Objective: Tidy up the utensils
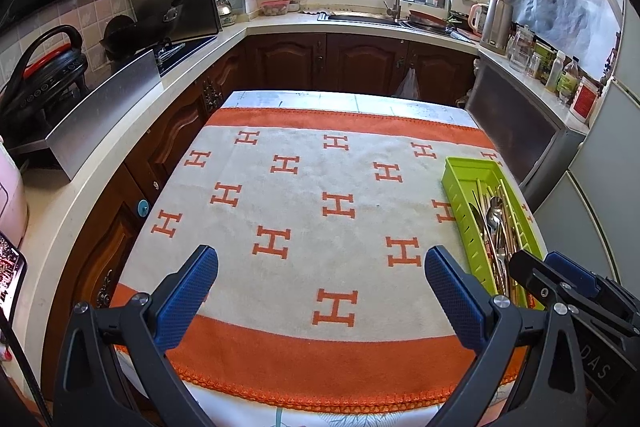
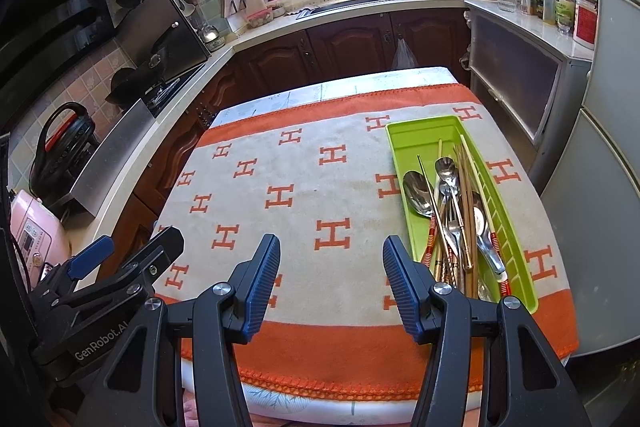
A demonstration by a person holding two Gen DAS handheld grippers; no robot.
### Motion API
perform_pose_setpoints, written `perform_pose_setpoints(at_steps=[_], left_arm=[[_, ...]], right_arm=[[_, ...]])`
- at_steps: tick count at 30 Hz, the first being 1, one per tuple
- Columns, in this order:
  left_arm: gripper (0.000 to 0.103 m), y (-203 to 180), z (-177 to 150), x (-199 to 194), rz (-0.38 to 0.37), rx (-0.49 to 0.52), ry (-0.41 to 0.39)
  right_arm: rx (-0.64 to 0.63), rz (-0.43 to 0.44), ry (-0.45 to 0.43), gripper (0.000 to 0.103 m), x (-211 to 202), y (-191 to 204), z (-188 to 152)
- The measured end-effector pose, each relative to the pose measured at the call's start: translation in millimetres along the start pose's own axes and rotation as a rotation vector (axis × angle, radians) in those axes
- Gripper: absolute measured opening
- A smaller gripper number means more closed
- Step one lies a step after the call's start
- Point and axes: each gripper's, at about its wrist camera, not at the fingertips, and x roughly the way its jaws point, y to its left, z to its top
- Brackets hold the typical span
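A lime green utensil tray [image 2: 404, 139] lies on the right side of the table, on an orange and white towel [image 2: 304, 203]. It holds a pile of metal spoons [image 2: 418, 195], forks and chopsticks [image 2: 464, 187]. The tray also shows in the left wrist view [image 1: 460, 173]. My right gripper [image 2: 330, 259] is open and empty, just left of the tray's near end. My left gripper [image 1: 320, 267] is open and empty above the towel's near edge. Each gripper shows at the side of the other's view.
The table stands in a U-shaped kitchen. A stove with pans [image 1: 160, 27] and a cooker [image 1: 44, 75] are on the left counter. A sink [image 1: 368, 17] is at the back. A kettle [image 1: 496, 23], bottles and a fridge [image 2: 608, 147] are on the right.
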Motion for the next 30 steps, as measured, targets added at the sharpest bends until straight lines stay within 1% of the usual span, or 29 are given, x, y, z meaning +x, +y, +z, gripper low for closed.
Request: perform_pose_setpoints(at_steps=[30], left_arm=[[0.102, 0.7, -5.4, 8.0, 0.003, -0.006, 0.014]], right_arm=[[0.001, -0.008, 0.004, 0.055, 4.2, 2.9, -2.0]])
